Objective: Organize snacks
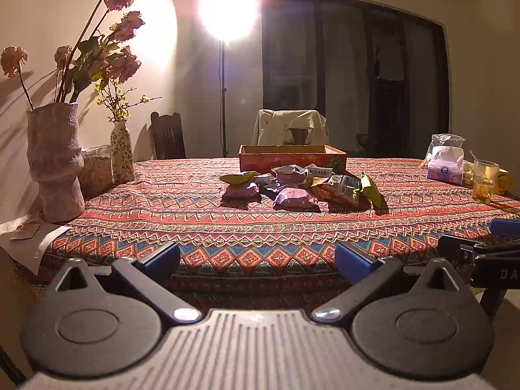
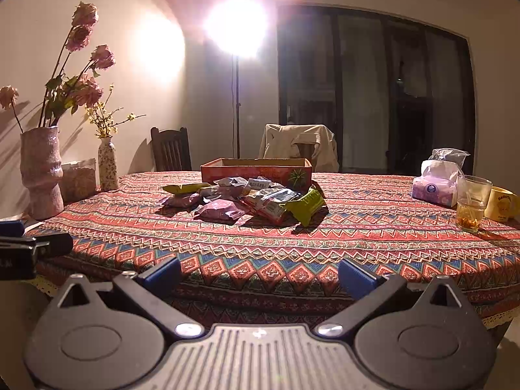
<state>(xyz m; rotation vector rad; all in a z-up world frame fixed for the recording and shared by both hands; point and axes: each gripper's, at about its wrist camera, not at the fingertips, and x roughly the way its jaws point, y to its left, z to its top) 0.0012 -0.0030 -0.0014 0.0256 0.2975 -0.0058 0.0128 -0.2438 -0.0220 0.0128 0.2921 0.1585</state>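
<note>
A heap of snack packets (image 1: 299, 187) (image 2: 243, 200) lies mid-table on the patterned cloth: purple pouches (image 1: 294, 198), green packets (image 2: 305, 208), a red-green one. Just behind stands an open red cardboard box (image 1: 291, 157) (image 2: 256, 169). My left gripper (image 1: 256, 258) hovers at the table's near edge, open and empty, well short of the heap. My right gripper (image 2: 258, 274) is likewise open and empty at the near edge. Each gripper shows at the side of the other's view, the right gripper (image 1: 487, 247) and the left gripper (image 2: 29, 243).
Two vases with flowers (image 1: 57, 162) (image 1: 122, 151) and a clear container stand at the table's left. A tissue pack (image 2: 435, 185), a glass (image 2: 471, 201) and a yellow mug (image 2: 502, 206) sit at the right. Two chairs (image 1: 292, 126) and a bright floor lamp stand behind.
</note>
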